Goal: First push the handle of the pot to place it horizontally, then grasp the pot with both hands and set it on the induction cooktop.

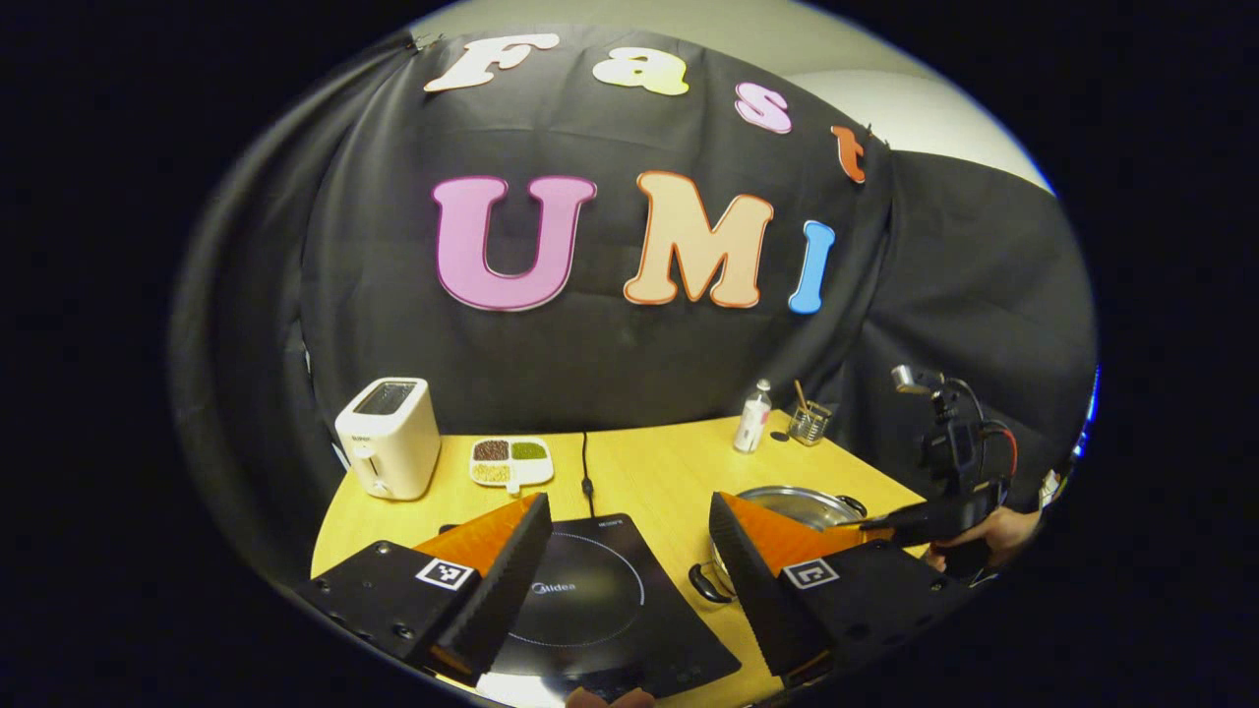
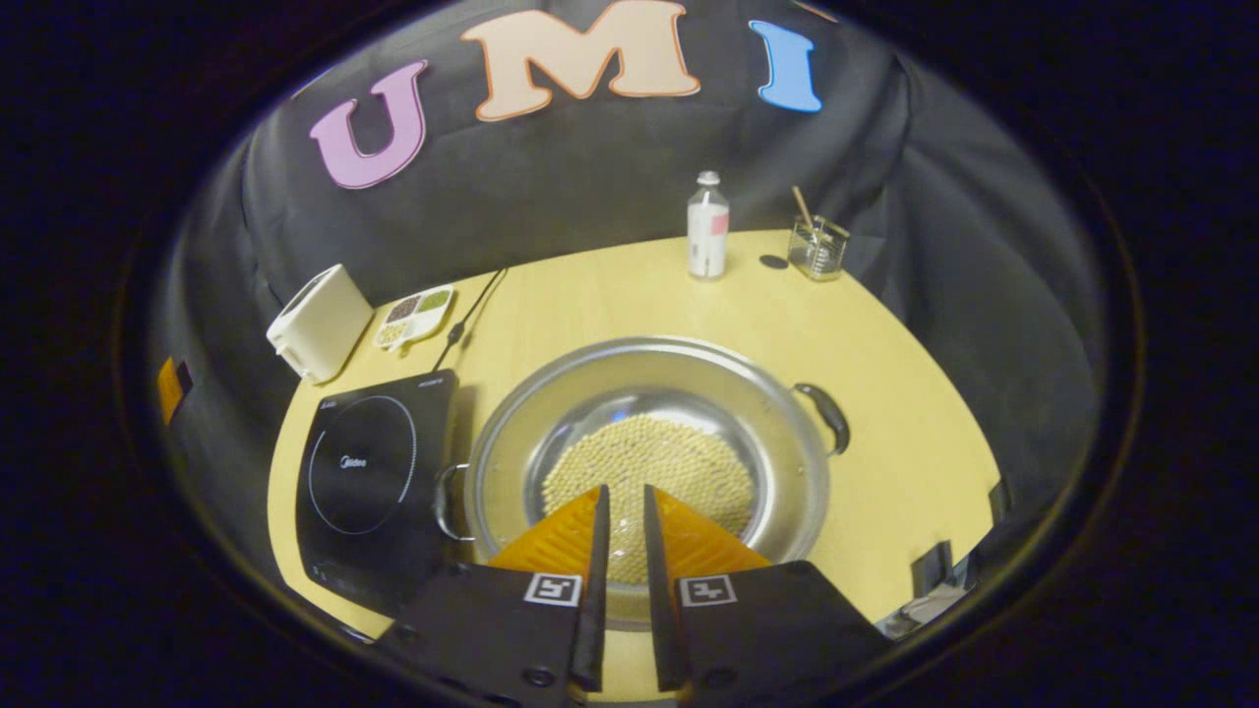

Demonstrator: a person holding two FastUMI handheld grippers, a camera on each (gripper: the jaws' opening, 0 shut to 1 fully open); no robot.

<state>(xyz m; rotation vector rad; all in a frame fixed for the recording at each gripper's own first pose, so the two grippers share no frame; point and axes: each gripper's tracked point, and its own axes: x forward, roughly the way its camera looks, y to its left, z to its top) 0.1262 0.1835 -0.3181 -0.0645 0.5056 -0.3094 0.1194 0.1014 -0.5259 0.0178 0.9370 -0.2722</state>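
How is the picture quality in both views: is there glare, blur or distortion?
Left gripper view: strong fisheye bending of the round yellow wooden table; faint sheen on the black glass induction cooktop. Right gripper view: soft glare inside the shiny steel pot; the table edge curves; far items stay fairly sharp.

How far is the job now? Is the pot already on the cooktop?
Not yet. The pot stands on the table beside the cooktop, not on it. Its handles lie slanted, so the push does not look finished. The right tool hangs nearly closed above the pot's near rim, holding nothing. The left tool is open near the cooktop. Left to do: level the handles, grasp with both tools, lift across.
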